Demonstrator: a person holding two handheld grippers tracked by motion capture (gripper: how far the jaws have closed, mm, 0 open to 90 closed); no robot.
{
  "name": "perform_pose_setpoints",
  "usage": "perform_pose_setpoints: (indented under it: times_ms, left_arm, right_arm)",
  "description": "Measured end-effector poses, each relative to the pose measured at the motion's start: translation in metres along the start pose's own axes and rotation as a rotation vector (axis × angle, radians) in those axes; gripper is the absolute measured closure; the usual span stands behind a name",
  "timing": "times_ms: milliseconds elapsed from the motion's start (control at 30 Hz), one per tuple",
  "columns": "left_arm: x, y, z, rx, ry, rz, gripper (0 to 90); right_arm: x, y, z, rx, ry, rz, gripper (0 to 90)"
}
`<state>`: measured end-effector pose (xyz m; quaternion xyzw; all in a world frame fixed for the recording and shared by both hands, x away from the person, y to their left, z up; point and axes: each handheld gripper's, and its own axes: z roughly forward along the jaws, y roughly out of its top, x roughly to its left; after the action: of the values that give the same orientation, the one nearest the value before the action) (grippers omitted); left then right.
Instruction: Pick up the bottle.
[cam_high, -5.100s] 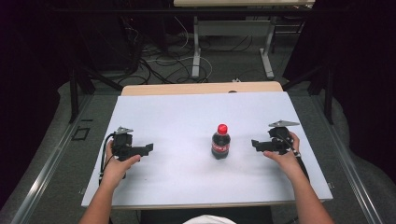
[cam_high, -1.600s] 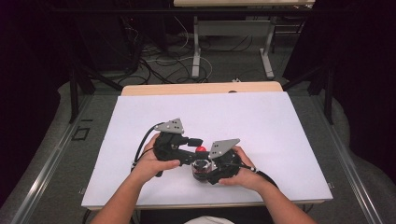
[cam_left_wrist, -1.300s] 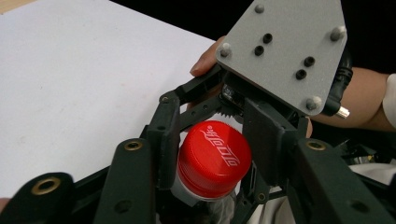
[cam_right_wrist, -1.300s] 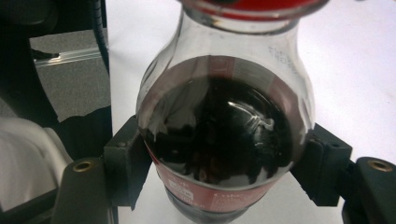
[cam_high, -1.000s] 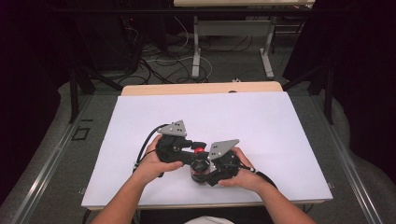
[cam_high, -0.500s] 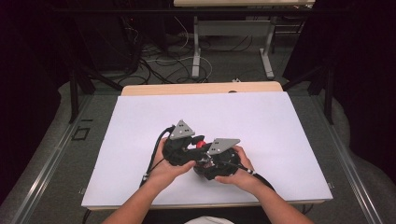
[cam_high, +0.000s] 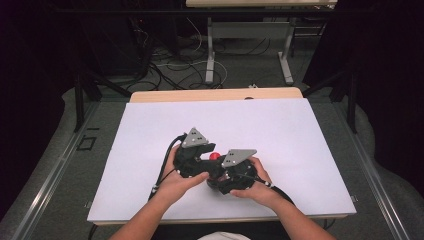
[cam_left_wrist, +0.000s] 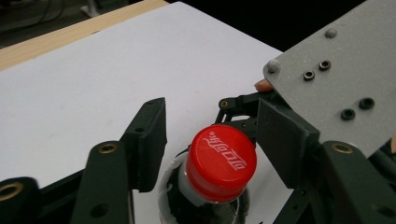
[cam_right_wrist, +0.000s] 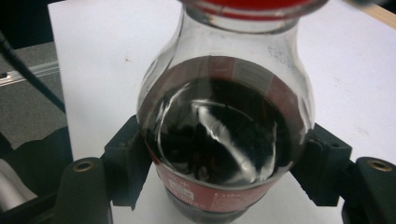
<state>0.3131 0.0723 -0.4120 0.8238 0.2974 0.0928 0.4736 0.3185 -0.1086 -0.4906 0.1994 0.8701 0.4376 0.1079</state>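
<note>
One bottle (cam_right_wrist: 224, 140) stands near the front middle of the table (cam_high: 300, 130), between the two hands. The right gripper (cam_right_wrist: 224, 186) clamps its body from the side, both jaws pressed against the lower bulge just above the label. The left gripper (cam_left_wrist: 210, 140) sits over the top with the red cap (cam_left_wrist: 220, 161) between its jaws. Those jaws have just been opening, and a gap shows on each side of the cap, so the pads are not gripping it.

The bottle is clear plastic, round and smooth, and about two thirds full of dark cola. I judge it moderately heavy for its size and stiff enough while sealed, though the wall would give under a hard squeeze. The smooth curve could slip or turn in the jaws, so the wide body near the label is the sound place to hold against twisting. The cap is small, hard and ridged, which suits a pinch across its width. Whether it has come loose on the thread is hard to tell from the left gripper view, since the neck below it is partly hidden. Opened with a jolt, the cola could foam over, so the bottle is best kept upright.

Counted: one bottle, one cap, two grippers, one table. In the high view a grey plate (cam_high: 195, 137) rides on the left gripper and another (cam_high: 238, 157) on the right
</note>
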Motion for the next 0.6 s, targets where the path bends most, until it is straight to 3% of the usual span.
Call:
perform_pose_setpoints:
  times_ms: [133,233,367,433,600]
  left_arm:
    - [0.007,-0.003,-0.009,0.025,-0.129,0.057,41.7]
    - [0.016,-0.003,-0.013,0.038,-0.23,0.115,42.0]
    - [0.025,-0.004,-0.013,0.035,-0.374,0.149,45.2]
    - [0.028,-0.004,-0.011,0.038,-0.41,0.159,48.0]
    - [0.035,-0.006,-0.01,0.032,-0.422,0.145,60.1]
  right_arm:
    - [0.0,0.0,-0.001,-0.015,0.022,-0.015,29.4]
    - [0.001,0.001,-0.001,-0.015,0.066,-0.016,29.4]
    - [0.004,0.002,-0.001,-0.018,0.13,-0.038,29.4]
    - [0.006,0.002,-0.001,-0.013,0.137,-0.047,29.3]
    - [0.007,0.001,0.0,-0.019,0.158,-0.057,29.4]
